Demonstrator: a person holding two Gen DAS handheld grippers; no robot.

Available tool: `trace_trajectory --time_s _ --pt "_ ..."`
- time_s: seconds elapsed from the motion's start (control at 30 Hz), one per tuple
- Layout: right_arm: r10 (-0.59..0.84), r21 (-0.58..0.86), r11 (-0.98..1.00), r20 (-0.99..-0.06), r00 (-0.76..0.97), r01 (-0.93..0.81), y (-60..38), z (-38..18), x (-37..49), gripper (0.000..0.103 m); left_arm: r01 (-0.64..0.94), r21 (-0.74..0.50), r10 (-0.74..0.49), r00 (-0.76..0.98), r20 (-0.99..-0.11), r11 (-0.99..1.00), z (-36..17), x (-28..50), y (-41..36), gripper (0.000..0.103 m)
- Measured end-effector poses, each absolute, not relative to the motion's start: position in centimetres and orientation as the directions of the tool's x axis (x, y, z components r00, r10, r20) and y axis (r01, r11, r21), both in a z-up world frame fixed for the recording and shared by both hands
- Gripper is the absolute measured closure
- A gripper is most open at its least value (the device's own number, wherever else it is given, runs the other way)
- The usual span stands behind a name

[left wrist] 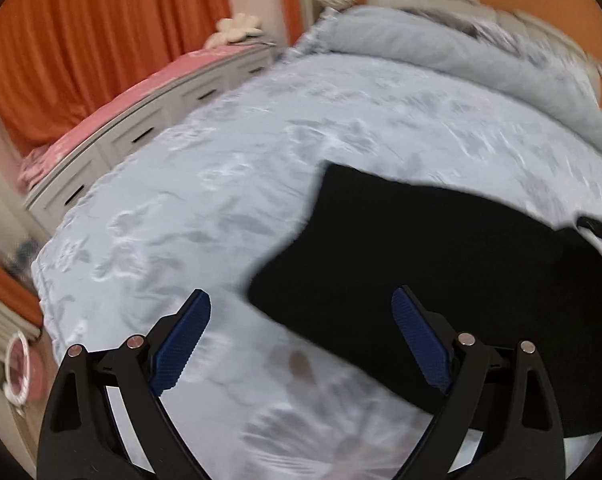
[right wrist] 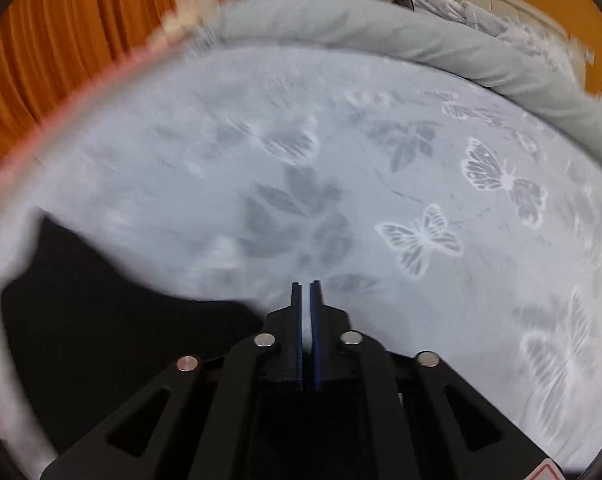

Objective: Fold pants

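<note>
No brand or legible writing is showing in either view; only a corner of a red-edged sticker (right wrist: 547, 473) is peeking in at the bottom right of the right wrist view, too cropped to read.

The pants (left wrist: 421, 248) are lying as a flat, matte black, roughly rectangular fold on a pale blue bedspread (left wrist: 221, 184) printed with grey leaves and white butterflies, its surface softly puckered. A plain grey duvet (left wrist: 441, 48) is bunching in a thick roll along the top of the frame, and orange pleated curtains (left wrist: 81, 40) are hanging at upper left, beside a white drawer unit (left wrist: 141, 132).

The left gripper (left wrist: 301, 340) is standing wide apart, nothing between its ribbed blue pads (left wrist: 181, 344); the pants are spreading across the right of that frame, passing behind the right-hand pad.

The right gripper (right wrist: 305, 292) is showing only a thin slit between its fingers and nothing caught there; the pants (right wrist: 121, 340) are lying at lower left of its frame, their edge reaching the gripper's base.
</note>
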State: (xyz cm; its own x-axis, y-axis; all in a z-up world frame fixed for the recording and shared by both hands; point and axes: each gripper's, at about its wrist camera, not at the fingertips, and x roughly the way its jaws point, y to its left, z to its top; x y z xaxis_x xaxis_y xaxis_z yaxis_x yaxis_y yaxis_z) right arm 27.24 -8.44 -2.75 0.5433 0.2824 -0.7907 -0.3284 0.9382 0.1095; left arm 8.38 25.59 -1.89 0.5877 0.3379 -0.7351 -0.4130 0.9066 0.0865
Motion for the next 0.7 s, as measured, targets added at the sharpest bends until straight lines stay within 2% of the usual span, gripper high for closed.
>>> trace_trajectory --time_s 0.03,0.07,0.1,0.13,0.27,0.3,0.33,0.37,0.4,0.5,0.57,0.63,0.7 --pt "0.323 0.140 0.926 -0.776 0.542 -0.351 -9.1 -1.8 25.8 0.073 -0.438 0.072 0.348 0.591 -0.728 0.896 -1.4 7.8 26.9 0.013" --pt "0.335 0.145 0.920 -0.770 0.543 -0.363 -9.2 -1.4 25.1 0.049 -0.477 0.049 0.360 0.590 -0.723 0.878 -0.9 7.1 28.7 0.013" --pt "0.345 0.148 0.915 -0.770 0.537 -0.376 -9.1 -1.3 24.6 0.041 -0.501 0.022 0.358 0.588 -0.726 0.865 -0.7 6.7 29.9 0.013" --pt "0.359 0.156 0.906 -0.775 0.519 -0.394 -8.6 -1.5 24.3 0.040 -0.522 -0.031 0.333 0.587 -0.738 0.852 -0.7 6.3 31.5 0.013" --pt "0.319 0.126 0.911 -0.819 0.476 -0.393 -6.7 -3.7 25.4 0.040 -0.518 -0.200 0.165 0.575 -0.802 0.832 -2.2 6.2 34.1 0.013" --pt "0.316 0.134 0.912 -0.832 0.456 -0.388 -6.6 -4.5 25.6 0.048 -0.508 -0.224 0.129 0.568 -0.813 0.832 -2.7 6.4 34.1 0.013" --pt "0.314 0.138 0.911 -0.843 0.437 -0.389 -6.2 -5.4 25.9 0.082 -0.496 -0.236 0.099 0.559 -0.823 0.836 -3.2 6.7 34.0 0.013" --pt "0.312 0.132 0.911 -0.840 0.443 -0.391 -5.9 -5.7 25.9 0.090 -0.488 -0.236 0.088 0.551 -0.830 0.840 -3.5 6.9 33.8 0.013" --pt "0.306 0.121 0.913 -0.835 0.457 -0.391 -5.8 -5.5 25.9 0.094 -0.482 -0.222 0.087 0.539 -0.838 0.847 -4.0 7.3 32.8 0.013" --pt "0.280 0.049 0.917 -0.786 0.551 -0.396 -5.3 -3.1 26.6 0.095 -0.482 -0.185 0.124 0.540 -0.833 0.857 -4.2 8.0 31.2 0.013" --pt "0.234 -0.023 0.914 -0.786 0.573 -0.404 -5.0 -3.6 27.7 0.095 -0.463 -0.172 0.133 0.554 -0.822 0.870 -4.0 8.7 30.0 0.013" --pt "0.174 -0.080 0.896 -0.842 0.510 -0.437 -4.3 -6.8 29.3 0.084 -0.439 -0.152 0.139 0.563 -0.815 0.886 -3.9 9.3 28.7 0.013" --pt "0.156 -0.140 0.891 -0.799 0.581 -0.432 -4.2 -5.7 28.4 0.071 -0.405 -0.134 0.126 0.554 -0.823 0.904 -4.1 10.1 27.3 0.013"
